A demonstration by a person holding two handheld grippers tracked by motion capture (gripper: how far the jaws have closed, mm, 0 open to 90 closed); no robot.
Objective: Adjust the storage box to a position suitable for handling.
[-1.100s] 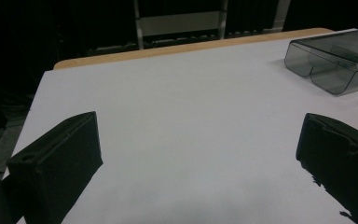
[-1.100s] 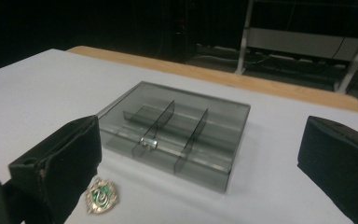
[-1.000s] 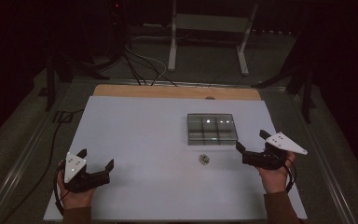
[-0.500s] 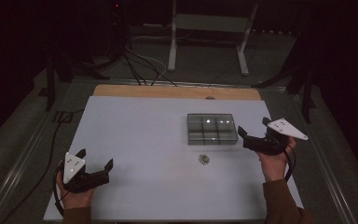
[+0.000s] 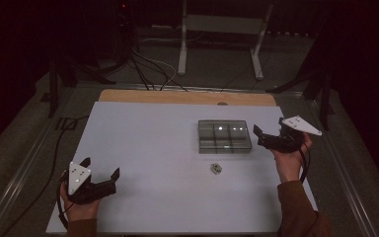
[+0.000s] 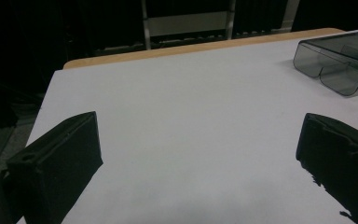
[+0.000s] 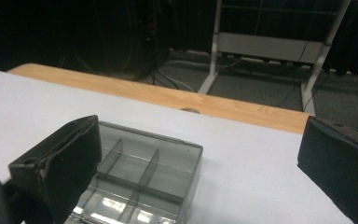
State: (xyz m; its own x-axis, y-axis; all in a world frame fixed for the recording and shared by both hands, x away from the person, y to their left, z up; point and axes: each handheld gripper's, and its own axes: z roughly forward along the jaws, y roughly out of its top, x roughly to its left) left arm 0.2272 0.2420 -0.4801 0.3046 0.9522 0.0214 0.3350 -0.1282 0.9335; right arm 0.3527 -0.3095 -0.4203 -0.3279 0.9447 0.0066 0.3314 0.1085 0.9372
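Observation:
A clear plastic box (image 5: 224, 136) with several compartments lies on the white table (image 5: 153, 133), right of centre. A small pale object (image 5: 216, 169) rests on the table just in front of the box. My right gripper (image 5: 258, 137) hovers close to the box's right end, open, jaws pointing left with nothing between them. In the right gripper view the box (image 7: 144, 172) sits low between the wide-apart jaws of that gripper (image 7: 200, 163). My left gripper (image 5: 101, 168) stands open near the front left of the table, holding nothing. The left gripper view shows the box (image 6: 340, 60) far off to the right.
A wooden strip (image 5: 187, 97) runs along the table's far edge. Beyond it stand a metal stand (image 5: 222, 29) and cables (image 5: 148, 69) on the floor. A black cable (image 5: 54, 148) trails off the table's left side.
My right gripper has moved forward along the table's right side and now sits beside the box's right end. The left gripper has stayed where it was.

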